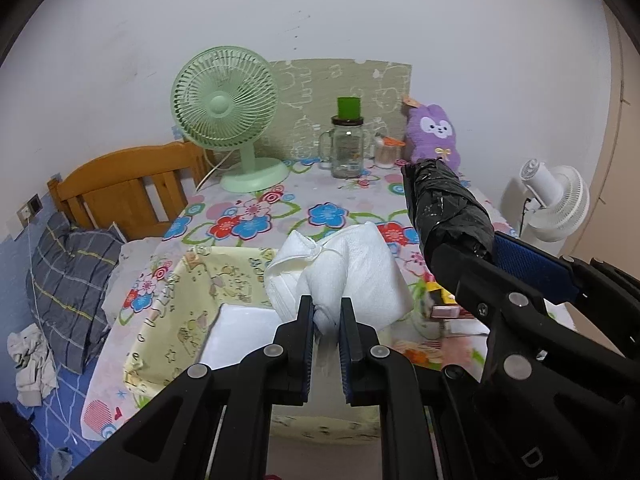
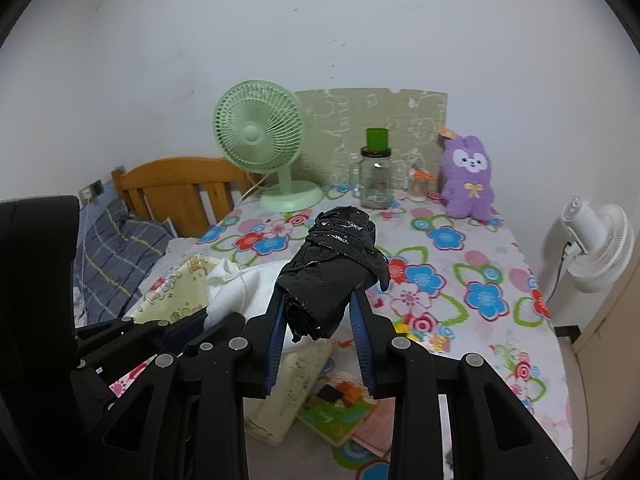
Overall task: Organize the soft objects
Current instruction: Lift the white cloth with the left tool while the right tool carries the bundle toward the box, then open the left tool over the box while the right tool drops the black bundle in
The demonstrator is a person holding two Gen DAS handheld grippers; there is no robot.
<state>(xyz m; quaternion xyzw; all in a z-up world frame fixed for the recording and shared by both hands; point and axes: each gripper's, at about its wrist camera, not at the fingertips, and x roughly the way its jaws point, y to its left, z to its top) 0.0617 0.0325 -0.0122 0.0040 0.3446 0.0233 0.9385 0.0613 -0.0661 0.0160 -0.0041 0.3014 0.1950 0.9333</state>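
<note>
With the left gripper (image 1: 326, 316) pinching the bunched white cloth (image 1: 340, 268) and the right gripper (image 2: 320, 320) clamping the crumpled black plastic roll (image 2: 336, 268), carry both level over the yellow patterned fabric bin (image 1: 168, 304).

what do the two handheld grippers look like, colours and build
Both the left gripper and right gripper are matte black plastic linkages joined by round grey pivot pins, each with two flat fingers faced in ribbed blue pads. White lettering marks the right gripper's body in the left wrist view. No cables or sleeves show.
</note>
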